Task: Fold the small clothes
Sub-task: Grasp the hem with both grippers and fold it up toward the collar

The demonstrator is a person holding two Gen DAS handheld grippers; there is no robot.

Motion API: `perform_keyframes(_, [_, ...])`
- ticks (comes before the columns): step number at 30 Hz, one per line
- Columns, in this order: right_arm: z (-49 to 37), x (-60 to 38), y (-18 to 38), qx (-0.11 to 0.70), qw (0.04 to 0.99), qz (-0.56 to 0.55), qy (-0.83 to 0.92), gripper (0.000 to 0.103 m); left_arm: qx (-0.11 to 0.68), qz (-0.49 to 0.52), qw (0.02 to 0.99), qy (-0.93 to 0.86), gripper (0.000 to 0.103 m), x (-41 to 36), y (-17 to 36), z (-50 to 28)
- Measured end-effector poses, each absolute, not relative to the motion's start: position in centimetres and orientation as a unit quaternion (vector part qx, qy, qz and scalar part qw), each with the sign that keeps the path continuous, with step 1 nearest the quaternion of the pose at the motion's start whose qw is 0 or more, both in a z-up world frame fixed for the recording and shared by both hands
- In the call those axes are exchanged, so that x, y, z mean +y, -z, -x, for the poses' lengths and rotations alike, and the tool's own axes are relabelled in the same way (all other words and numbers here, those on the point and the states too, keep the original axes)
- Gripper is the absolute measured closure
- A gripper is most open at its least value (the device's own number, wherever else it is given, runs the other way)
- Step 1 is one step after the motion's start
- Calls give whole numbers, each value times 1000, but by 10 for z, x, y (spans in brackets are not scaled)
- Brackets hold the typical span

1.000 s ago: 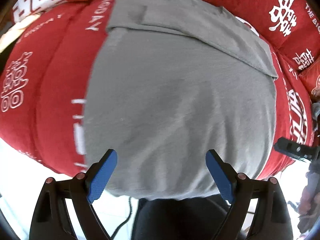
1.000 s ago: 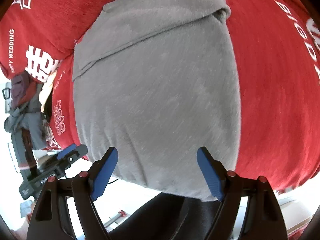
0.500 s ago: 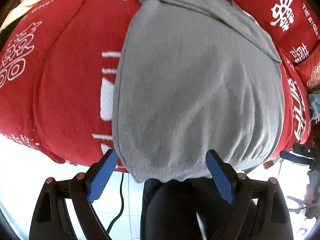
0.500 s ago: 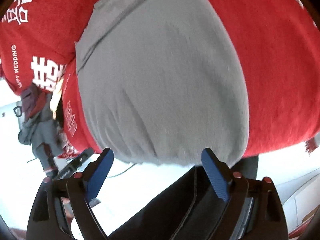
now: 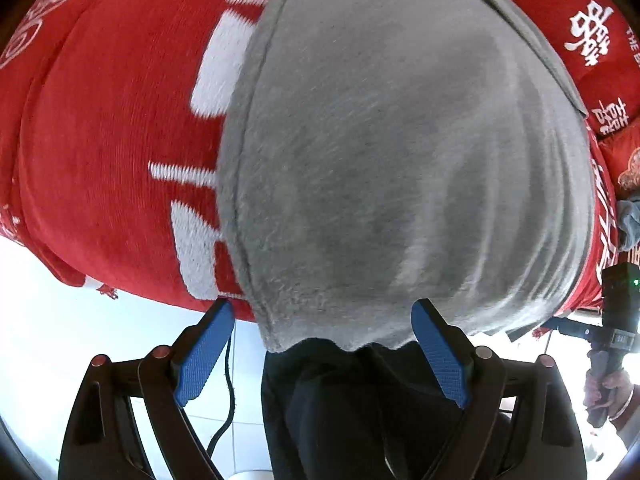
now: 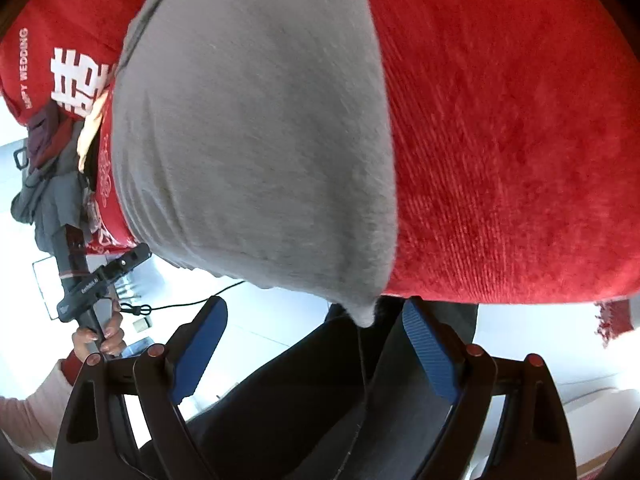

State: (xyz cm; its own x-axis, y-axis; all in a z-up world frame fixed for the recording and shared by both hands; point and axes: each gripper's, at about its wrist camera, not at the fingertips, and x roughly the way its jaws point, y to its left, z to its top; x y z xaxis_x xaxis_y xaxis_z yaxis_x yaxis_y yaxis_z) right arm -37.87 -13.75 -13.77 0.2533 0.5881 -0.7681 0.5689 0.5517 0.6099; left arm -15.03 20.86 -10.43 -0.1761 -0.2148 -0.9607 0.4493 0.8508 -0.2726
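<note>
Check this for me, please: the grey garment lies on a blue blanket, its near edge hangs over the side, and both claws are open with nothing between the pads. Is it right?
One thing is wrong: the blanket is red with white lettering, not blue, as both wrist views show. The grey garment does hang over its near edge, and the left claw and right claw are open, gripping nothing.

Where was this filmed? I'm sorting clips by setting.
Probably a home: a red blanket with white wedding lettering covers what may be a bed or sofa, a grey garment lies on it, with pale floor tiles below.

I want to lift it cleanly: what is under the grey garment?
The grey garment lies on a red cover with white lettering. Its near hem overhangs the edge. What lies beneath its middle is hidden.
</note>
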Motion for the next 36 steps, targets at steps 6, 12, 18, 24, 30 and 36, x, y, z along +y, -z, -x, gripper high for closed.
perform_keyframes(6, [370, -122, 145, 602, 628, -491, -53, 11, 726, -65, 631, 264, 12, 206, 111, 145])
perform_keyframes(12, [361, -115, 136, 578, 634, -506, -92, 11, 736, -65, 614, 277, 12, 204, 121, 156])
perform_keyframes(18, [372, -121, 144, 563, 610, -555, -53, 35, 740, -70, 606, 285, 50, 204, 121, 164])
perform_keyframes(24, [382, -121, 143, 539, 591, -600, -29, 94, 735, -59, 584, 340, 89, 195, 100, 175])
perform_keyframes(30, [370, -121, 97, 467, 613, -634, -56, 95, 708, -2, 597, 377, 89, 187, 53, 161])
perform_keyframes(36, [349, -131, 53, 396, 640, -655, -67, 95, 671, 19, 620, 406, 89, 162, 10, 124])
